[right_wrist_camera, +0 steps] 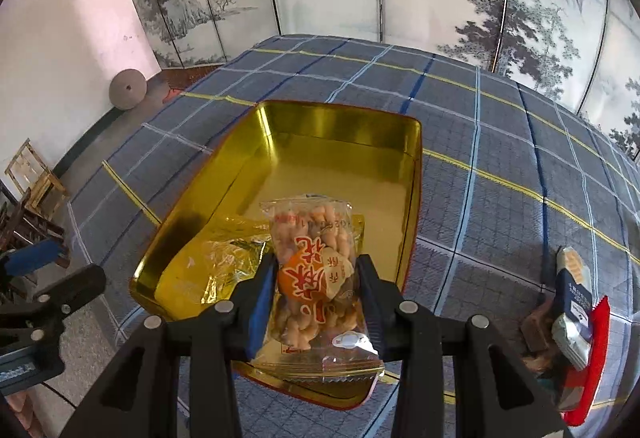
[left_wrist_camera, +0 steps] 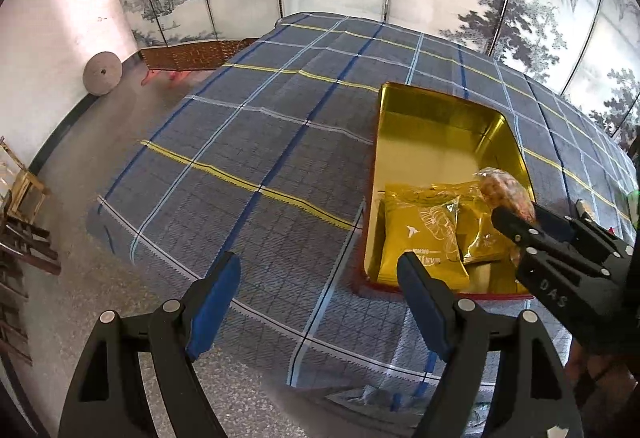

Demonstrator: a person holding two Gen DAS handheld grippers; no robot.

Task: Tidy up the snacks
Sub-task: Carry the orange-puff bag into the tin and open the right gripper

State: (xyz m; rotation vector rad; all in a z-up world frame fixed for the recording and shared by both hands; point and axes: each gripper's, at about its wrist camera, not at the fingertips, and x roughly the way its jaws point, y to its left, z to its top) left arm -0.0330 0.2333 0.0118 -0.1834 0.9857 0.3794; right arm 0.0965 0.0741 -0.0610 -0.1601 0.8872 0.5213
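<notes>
Snack packet (right_wrist_camera: 316, 270) over tin's (right_wrist_camera: 340, 118) near edge (roomy)

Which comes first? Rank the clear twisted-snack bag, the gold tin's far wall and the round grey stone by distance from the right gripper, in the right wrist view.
1. Clear twisted-snack bag: clamped in the right gripper.
2. Gold tin's far wall: ahead, mid-table.
3. Round grey stone: far left, on the floor against the wall.

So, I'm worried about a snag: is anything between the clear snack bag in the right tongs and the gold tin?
Nothing visible. The clear bag of twisted snacks hangs over the open gold metal tin; yellow foil packets cover only its near end.
</notes>
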